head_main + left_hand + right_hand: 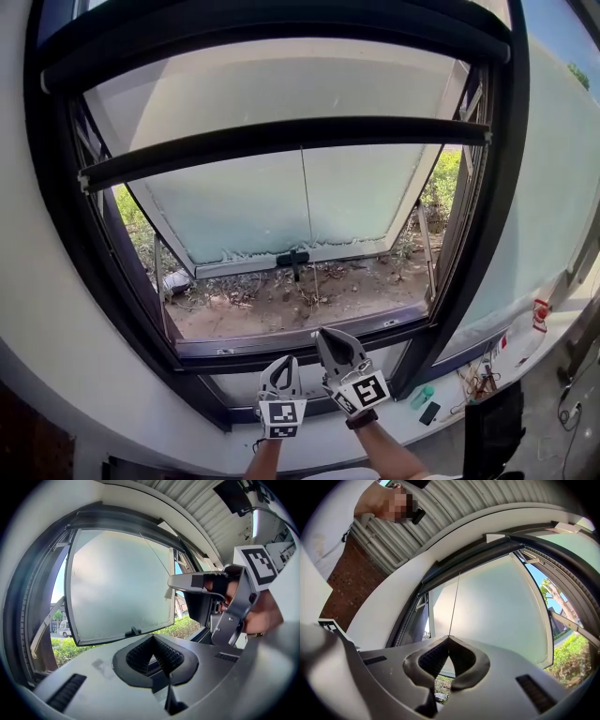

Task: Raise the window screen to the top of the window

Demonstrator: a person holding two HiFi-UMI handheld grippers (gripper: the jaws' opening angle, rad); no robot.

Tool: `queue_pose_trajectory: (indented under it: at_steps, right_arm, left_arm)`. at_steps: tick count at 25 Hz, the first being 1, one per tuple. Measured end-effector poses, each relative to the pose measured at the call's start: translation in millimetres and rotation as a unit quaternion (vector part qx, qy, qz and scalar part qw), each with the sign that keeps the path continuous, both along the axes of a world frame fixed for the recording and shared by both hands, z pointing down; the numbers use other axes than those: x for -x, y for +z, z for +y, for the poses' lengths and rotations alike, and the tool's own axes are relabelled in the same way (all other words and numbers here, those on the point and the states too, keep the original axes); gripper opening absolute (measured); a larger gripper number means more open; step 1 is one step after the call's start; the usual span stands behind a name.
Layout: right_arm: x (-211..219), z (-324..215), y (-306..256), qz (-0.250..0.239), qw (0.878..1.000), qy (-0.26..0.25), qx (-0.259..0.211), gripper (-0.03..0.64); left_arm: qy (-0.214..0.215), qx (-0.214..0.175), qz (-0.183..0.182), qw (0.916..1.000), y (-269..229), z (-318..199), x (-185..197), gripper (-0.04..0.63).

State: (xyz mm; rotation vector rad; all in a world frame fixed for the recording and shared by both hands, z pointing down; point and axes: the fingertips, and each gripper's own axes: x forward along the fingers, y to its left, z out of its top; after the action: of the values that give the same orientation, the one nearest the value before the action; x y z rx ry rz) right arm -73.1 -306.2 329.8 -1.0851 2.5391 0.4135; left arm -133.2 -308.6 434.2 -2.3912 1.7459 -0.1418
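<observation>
Head view: your right gripper sits just above the bottom edge of the window frame, near its middle, angled up toward the opening. Its jaws are clenched, and the thin pull cord runs straight down into their tips. The right gripper view shows the same. The cord drops from the dark rail above and ends exactly where the closed tips of the right gripper meet, so it looks pinched there.

Your left gripper is just beside the right one, on its left and a little lower, in front of the sill. In the left gripper view the left gripper is clenched with nothing between its pads. It looks level at the frosted sash, with your right gripper off to its right.

The window screen's bottom rail spans the opening from the frame's left edge to its right edge. It lies in the upper part of the window, below the dark top casing and apart from it. The cord hangs from the rail's middle.

Behind the rail, the frosted sash is swung outward, with its black handle at the middle of its lower edge. Below that you can see bare dirt, with green plants toward the frame's right edge.
</observation>
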Motion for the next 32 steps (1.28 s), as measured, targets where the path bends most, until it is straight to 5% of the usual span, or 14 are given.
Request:
queue_pose_trajectory:
  at_steps: [14, 19, 26, 32]
  right_arm:
    - [16, -5, -129, -0.018, 0.993, -0.015, -0.112, 0.002]
    - [32, -19, -154, 0.052, 0.994, 0.001, -0.091, 0.002]
    - [6, 4, -146, -0.065, 0.991, -0.036, -0.115, 0.003]
    - [-5, -25, -13, -0.005, 0.997, 0.003, 0.080, 0.005]
  left_arm:
    - [0.010, -0.016, -0.013, 0.9997, -17, 11, 3, 0.002]
    - [0.015, -0.007, -0.006, 0.9998, -7, 14, -1, 0.002]
    - [0.014, -0.004, -0.015, 0.9998, -9, 15, -3, 0.002]
    - [0.006, 0.021, -0.001, 0.9998, 9, 16, 0, 0.002]
